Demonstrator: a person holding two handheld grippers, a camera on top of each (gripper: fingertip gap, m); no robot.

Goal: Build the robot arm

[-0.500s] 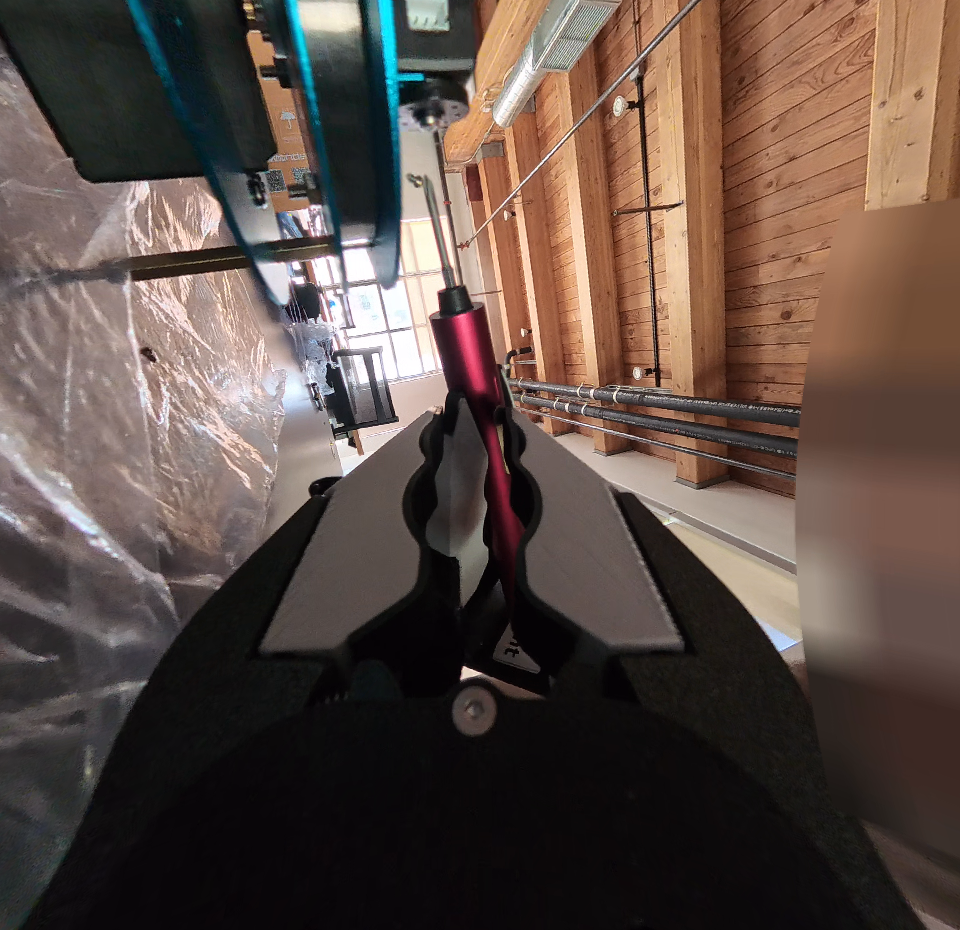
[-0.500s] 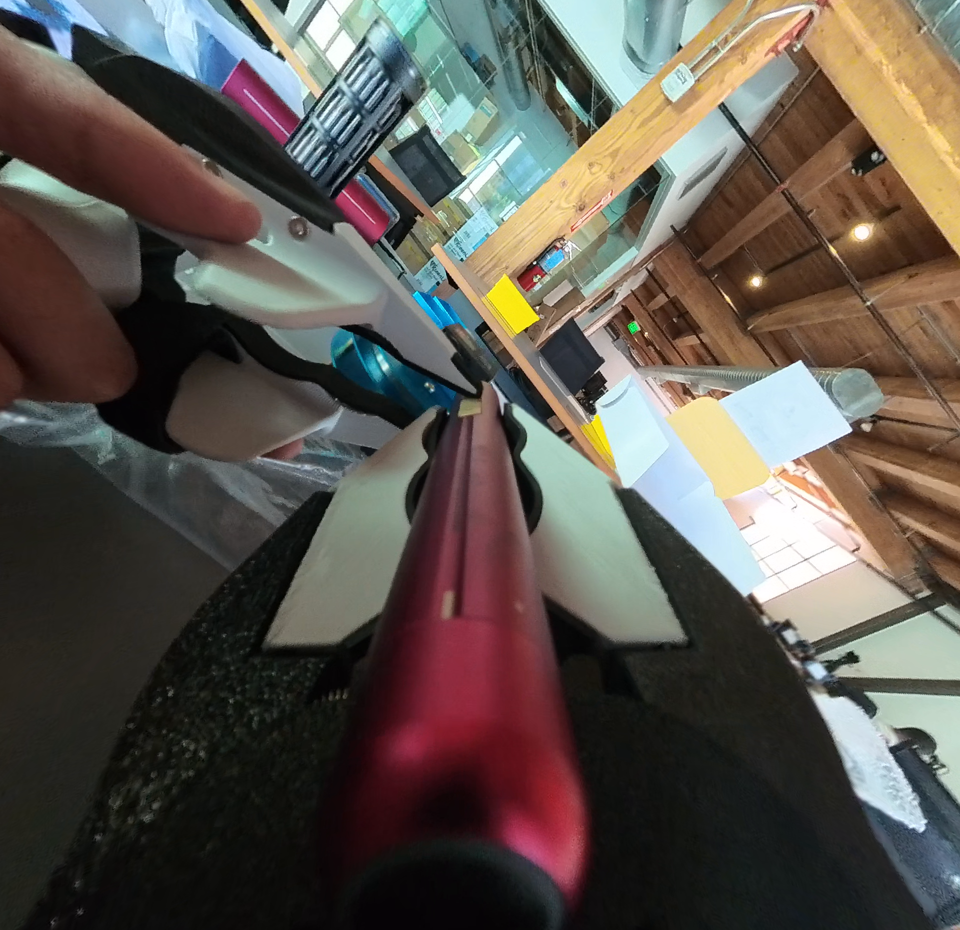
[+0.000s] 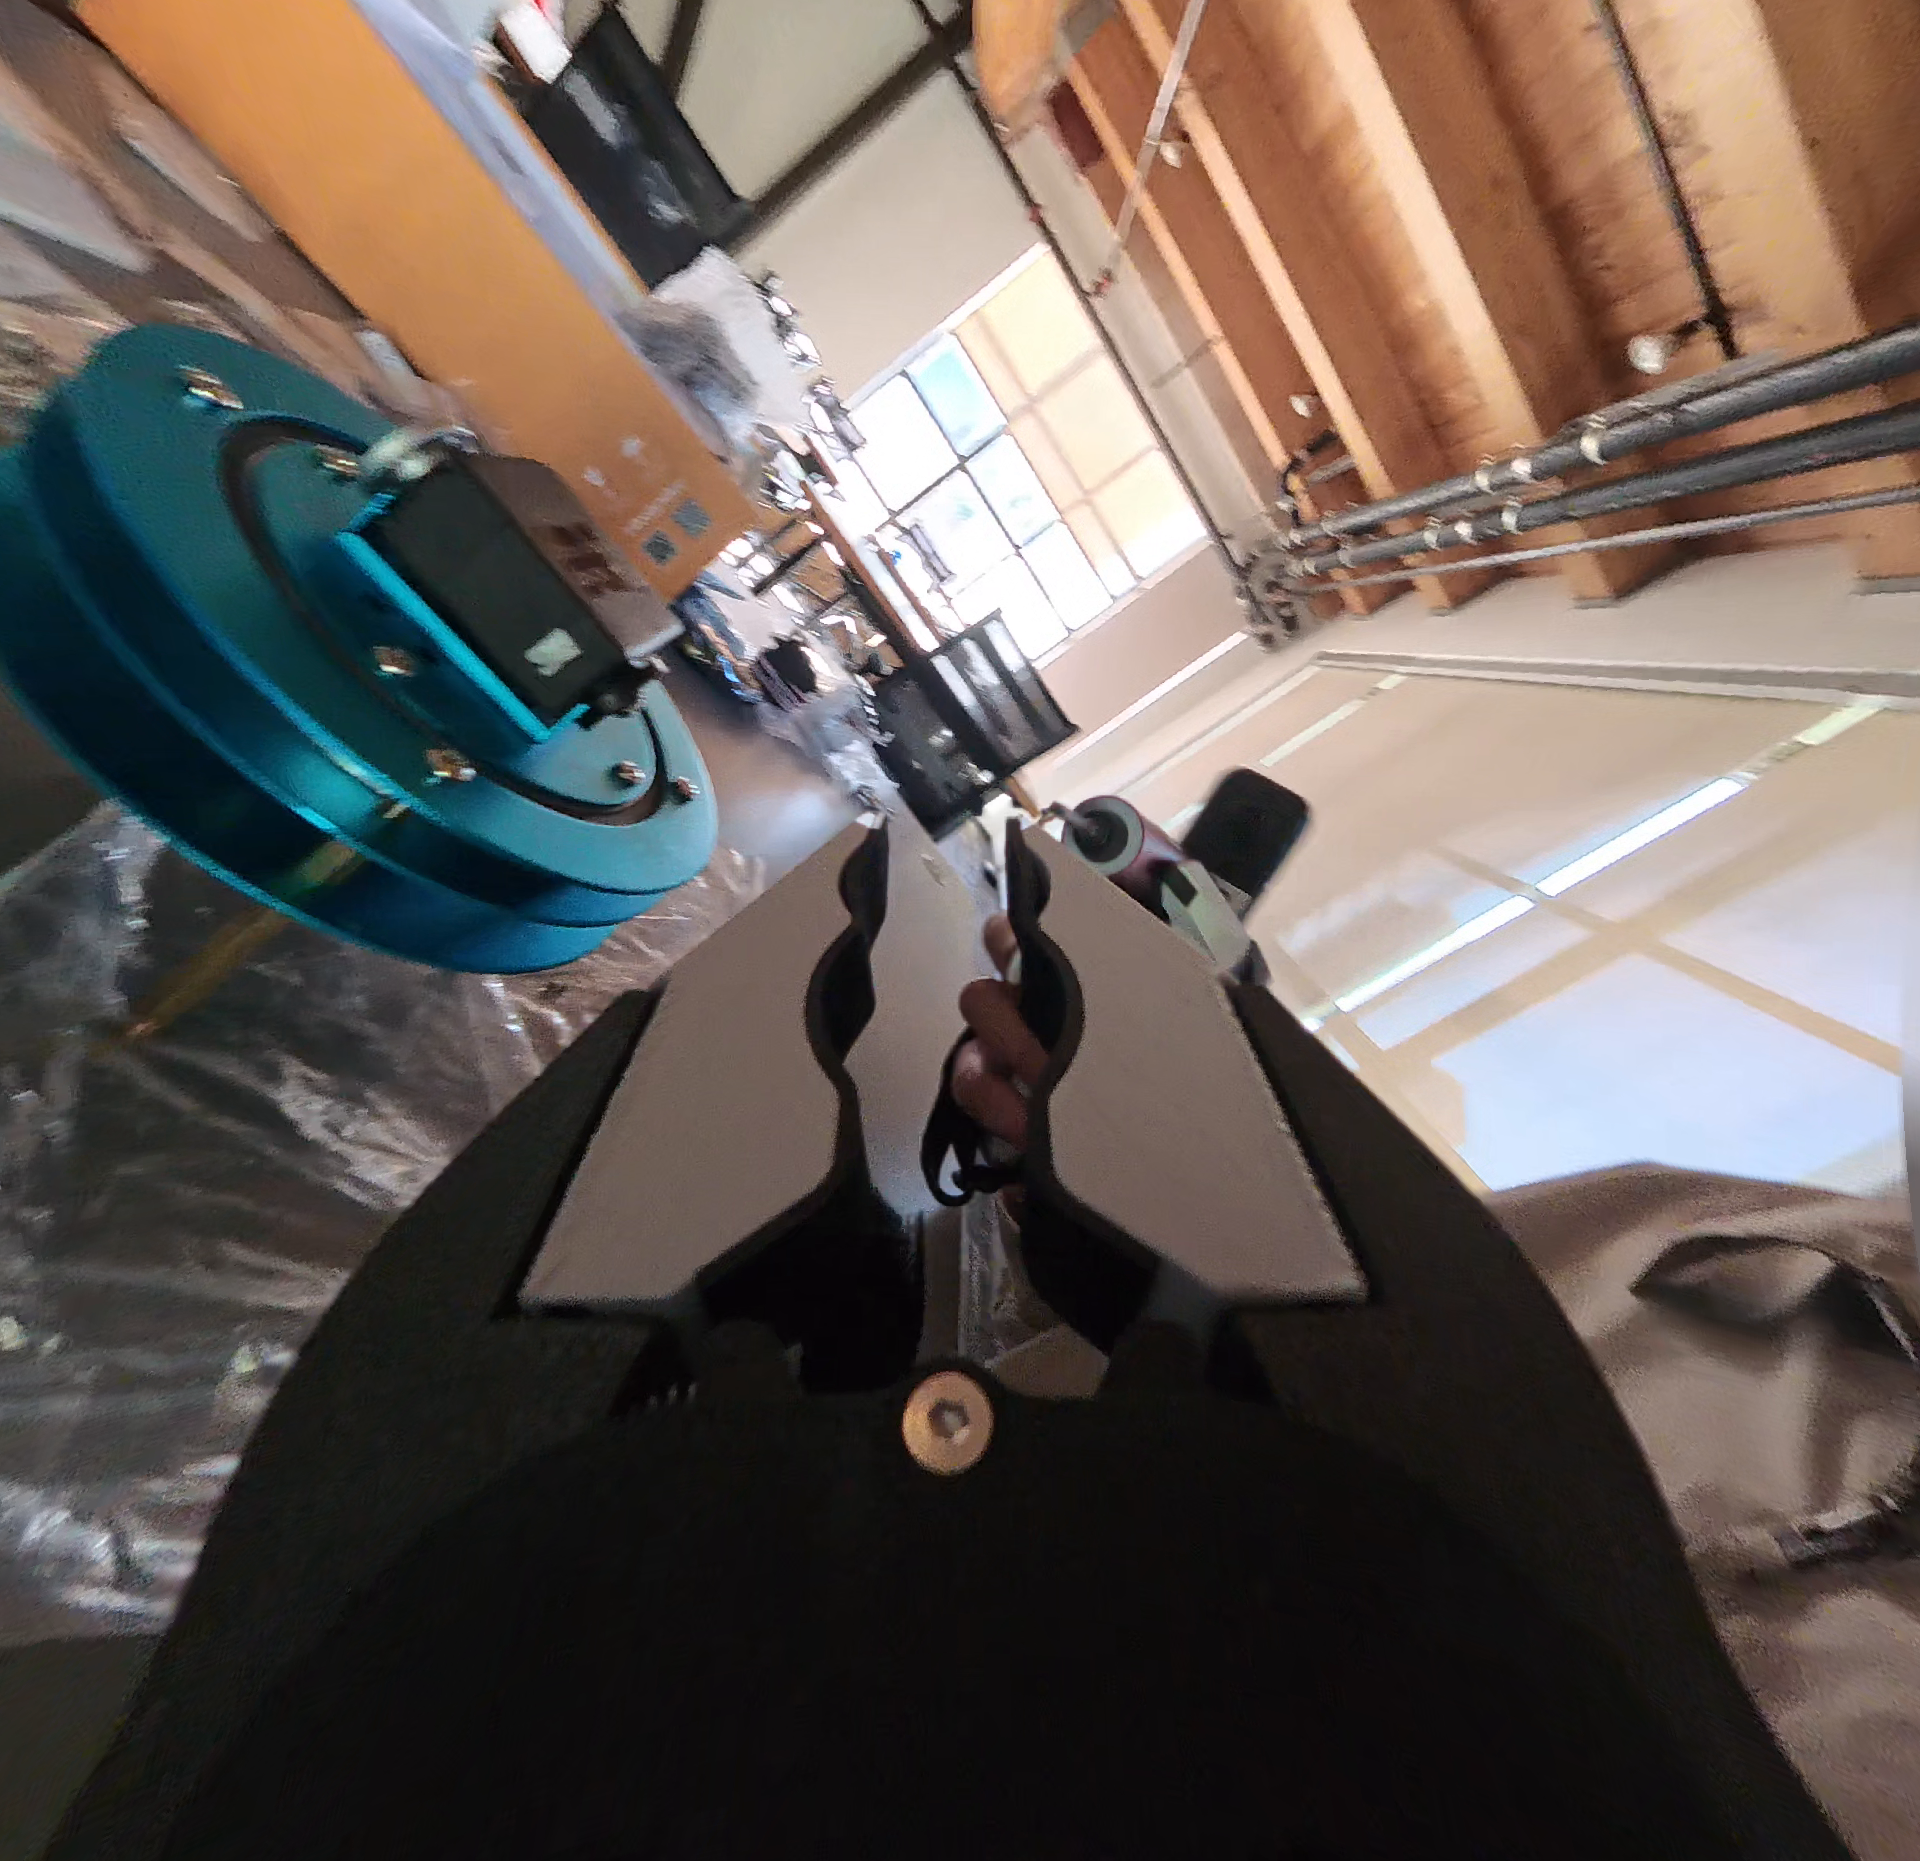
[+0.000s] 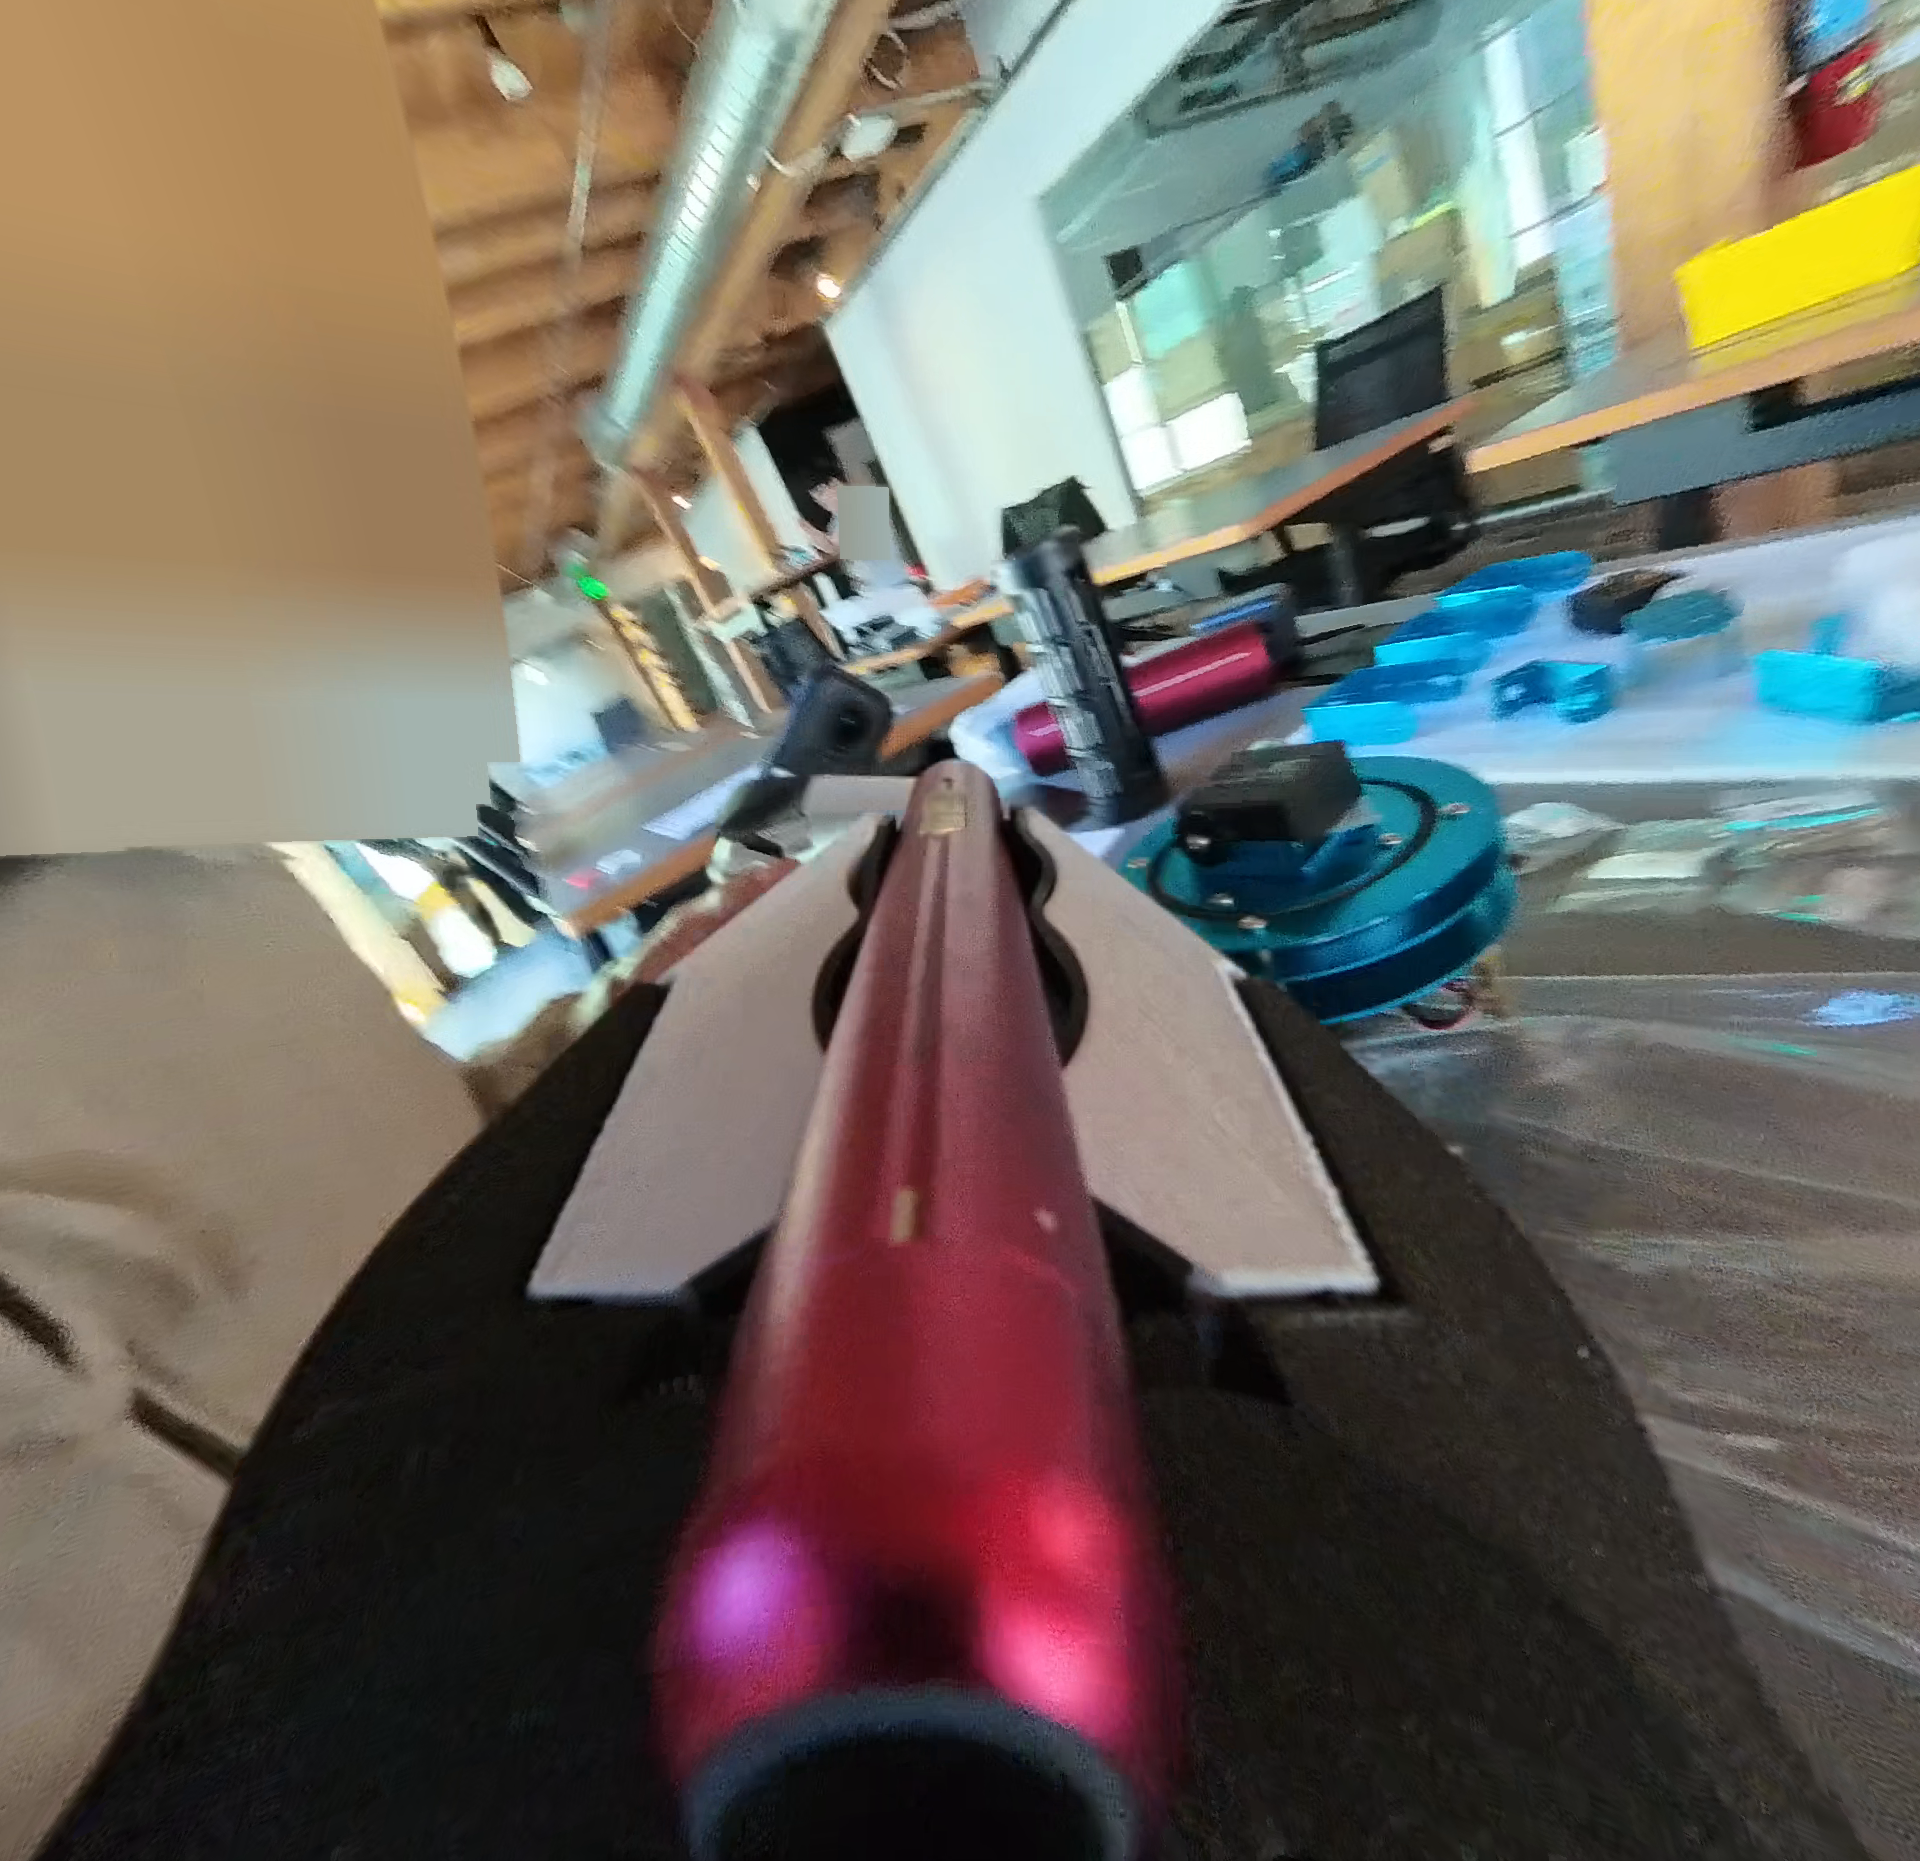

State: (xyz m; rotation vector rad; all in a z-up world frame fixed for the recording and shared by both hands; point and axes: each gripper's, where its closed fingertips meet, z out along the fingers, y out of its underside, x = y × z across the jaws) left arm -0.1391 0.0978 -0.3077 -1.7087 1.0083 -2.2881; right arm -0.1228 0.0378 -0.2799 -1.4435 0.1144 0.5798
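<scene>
My right gripper [image 4: 951,824] is shut on a red metal screwdriver handle [image 4: 935,1188] that runs along its fingers toward the camera. My left gripper [image 3: 945,845] is open and empty. A teal round disc with a black box on top [image 3: 343,658] lies on plastic sheet to its left. The disc also shows in the right wrist view [image 4: 1351,897], just right of the red tool's tip. In the left wrist view the red tool's end [image 3: 1117,835] and a hand [image 3: 997,1042] show behind the left gripper's right finger.
A black ribbed cylinder [image 4: 1081,668] and a second red cylinder [image 4: 1174,679] stand behind the disc. Several blue parts [image 4: 1558,668] lie at the back right. Beige cloth [image 3: 1662,1396] is at the right of the left wrist view. Crinkled plastic sheet [image 3: 260,1136] covers the table. My right fingertips sit around 8 cm from my left ones.
The left gripper has let go of the red tool, opened and pulled away from under the disc. The right gripper still holds the tool. Both views have swung round.
</scene>
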